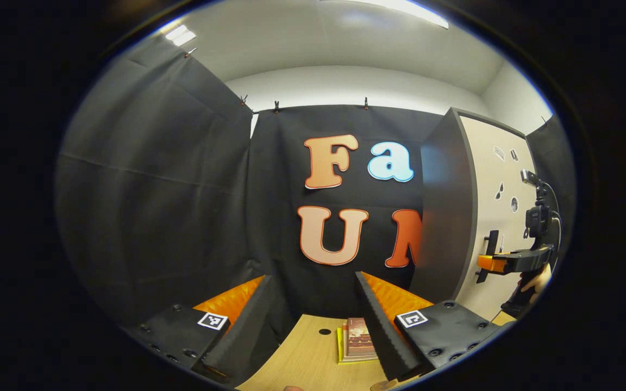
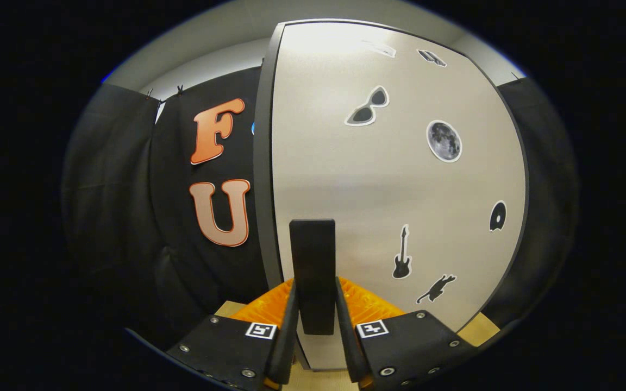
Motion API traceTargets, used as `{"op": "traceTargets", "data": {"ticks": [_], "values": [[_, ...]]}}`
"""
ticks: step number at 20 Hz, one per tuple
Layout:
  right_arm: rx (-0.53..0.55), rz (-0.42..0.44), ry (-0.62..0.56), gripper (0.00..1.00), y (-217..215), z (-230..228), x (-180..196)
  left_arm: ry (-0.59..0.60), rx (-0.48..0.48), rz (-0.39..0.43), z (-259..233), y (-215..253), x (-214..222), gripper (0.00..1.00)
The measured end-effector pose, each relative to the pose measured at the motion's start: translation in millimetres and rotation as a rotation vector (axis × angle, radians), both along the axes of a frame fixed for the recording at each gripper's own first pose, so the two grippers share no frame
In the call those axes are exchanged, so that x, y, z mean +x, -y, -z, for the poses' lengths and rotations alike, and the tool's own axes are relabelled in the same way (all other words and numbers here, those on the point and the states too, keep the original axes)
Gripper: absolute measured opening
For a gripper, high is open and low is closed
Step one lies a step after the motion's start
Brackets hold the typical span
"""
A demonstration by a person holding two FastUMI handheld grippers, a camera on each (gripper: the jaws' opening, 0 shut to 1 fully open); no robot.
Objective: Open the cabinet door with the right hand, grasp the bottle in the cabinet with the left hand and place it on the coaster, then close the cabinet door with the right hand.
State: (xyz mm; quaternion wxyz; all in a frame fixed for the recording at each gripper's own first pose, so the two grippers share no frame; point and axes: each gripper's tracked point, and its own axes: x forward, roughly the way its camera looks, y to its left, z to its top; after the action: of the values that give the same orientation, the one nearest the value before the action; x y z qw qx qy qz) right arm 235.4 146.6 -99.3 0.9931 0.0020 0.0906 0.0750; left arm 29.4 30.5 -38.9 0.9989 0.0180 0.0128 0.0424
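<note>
Right gripper view: one right gripper (image 2: 315, 326), fingers clamped on one black bar handle (image 2: 313, 271) of one beige cabinet door (image 2: 378, 184), closed. Left gripper (image 1: 313, 326): spread wide, empty, above one wooden table (image 1: 313, 364) bearing one book stack (image 1: 357, 339).

Booth evenly lit from overhead. Ceiling light strip (image 1: 400, 11) and a second panel (image 1: 180, 35) blow out to white in the left gripper view. Cabinet door (image 2: 378, 179) carries a bright glare patch near its top in the right gripper view, dimming downward. Strong fisheye bowing: the door's edges curve. Centre sharp; rims soften and darken.
</note>
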Motion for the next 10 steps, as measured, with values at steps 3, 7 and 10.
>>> {"op": "traceTargets", "data": {"ticks": [3,7,10], "values": [[-0.008,0.003,0.002,0.34,0.2,0.7,-4.5,-0.009,-0.009,-0.011,3.5,-3.5,-4.3,0.97],[-0.001,-0.009,0.012,0.3,4.3,0.0,-14.0,-0.016,-0.007,-0.022,6.4,-4.5,-5.1,0.97],[0.022,-0.018,0.005,0.26,7.9,-1.2,-29.7,-0.023,-0.007,-0.013,6.3,2.5,-15.9,0.97]]}}
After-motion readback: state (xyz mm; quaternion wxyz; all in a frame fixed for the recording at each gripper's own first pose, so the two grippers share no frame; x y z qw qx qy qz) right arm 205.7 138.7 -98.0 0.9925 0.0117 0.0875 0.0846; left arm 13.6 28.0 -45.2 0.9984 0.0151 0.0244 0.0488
